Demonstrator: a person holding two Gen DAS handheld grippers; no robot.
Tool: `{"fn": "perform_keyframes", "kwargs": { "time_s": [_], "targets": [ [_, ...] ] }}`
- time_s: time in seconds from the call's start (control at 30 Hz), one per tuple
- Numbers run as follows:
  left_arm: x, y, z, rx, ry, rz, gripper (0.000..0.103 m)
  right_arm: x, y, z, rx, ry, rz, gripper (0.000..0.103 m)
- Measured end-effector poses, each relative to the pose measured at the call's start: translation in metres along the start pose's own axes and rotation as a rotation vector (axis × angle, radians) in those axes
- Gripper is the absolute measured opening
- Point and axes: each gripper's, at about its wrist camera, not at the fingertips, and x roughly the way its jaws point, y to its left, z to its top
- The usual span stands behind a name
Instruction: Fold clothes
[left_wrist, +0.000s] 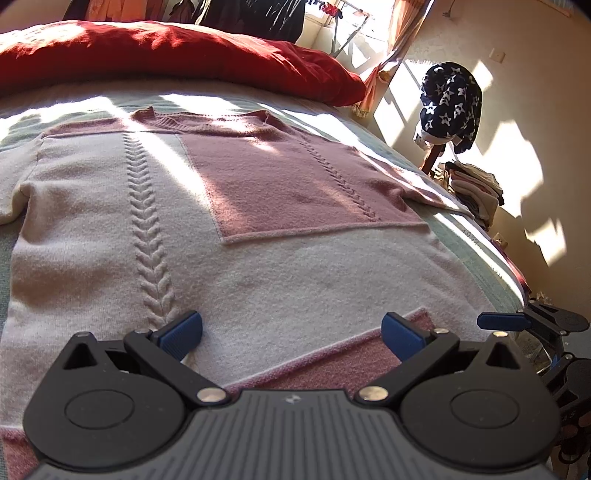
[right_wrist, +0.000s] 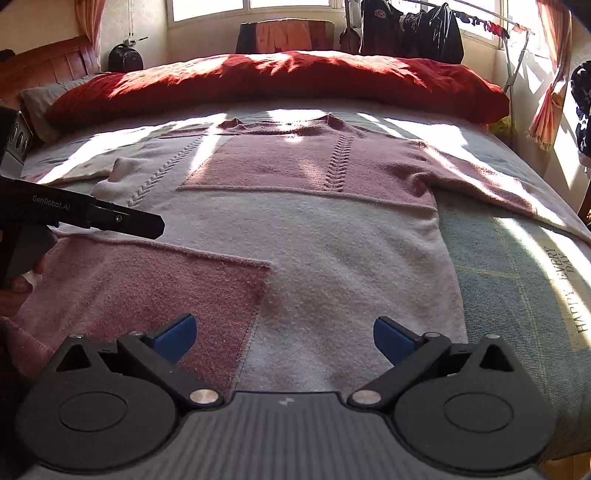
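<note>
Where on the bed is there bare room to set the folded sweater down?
Free: the green-striped bedspread right of the sweater, between its right sleeve and the bed edge. Only a thin strip lies between the collar and the red duvet. The middle is covered by the sweater.

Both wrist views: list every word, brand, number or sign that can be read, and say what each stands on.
"GenRobot.AI": white print on the black body of the left gripper, seen in the right wrist view.
"HAPPY EVERY DAY": dark letters running along the pale green checked bed cover, beside the pink and cream knitted sweater.
Small embossed mark on each gripper's grey ribbed housing: a symbol, not legible text.
Nothing else readable.
</note>
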Motion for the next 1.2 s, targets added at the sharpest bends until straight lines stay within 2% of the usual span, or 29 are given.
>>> {"fn": "perform_keyframes", "kwargs": {
  "time_s": [0.1, 0.33, 0.57, 0.77, 1.03, 1.2],
  "targets": [
    [-0.001, 0.001, 0.000, -0.001, 0.001, -0.002, 0.102, 0.010, 0.007, -0.005, 0.007, 0.046, 0.008, 0.103],
    [-0.006, 0.001, 0.001, -0.015, 0.000, -0.004, 0.102, -0.007, 0.011, -0.025, 0.021, 0.059, -0.015, 0.103],
    [-0.016, -0.006, 0.002, -0.003, -0.021, 0.006, 0.102, -0.010, 0.006, -0.012, 0.074, 0.010, -0.014, 0.103],
    [-0.022, -0.007, 0.006, -0.009, -0.054, -0.010, 0.102, -0.001, 0.001, -0.022, 0.106, 0.039, -0.007, 0.103],
    [-0.001, -0.002, 0.002, -0.014, 0.005, 0.023, 0.102, -0.002, 0.004, -0.027, 0.089, 0.025, -0.017, 0.103],
    [0.000, -0.007, -0.004, 0.015, -0.011, 0.045, 0.102, -0.012, 0.003, -0.033, 0.089, 0.016, -0.005, 0.103]
  ]
}}
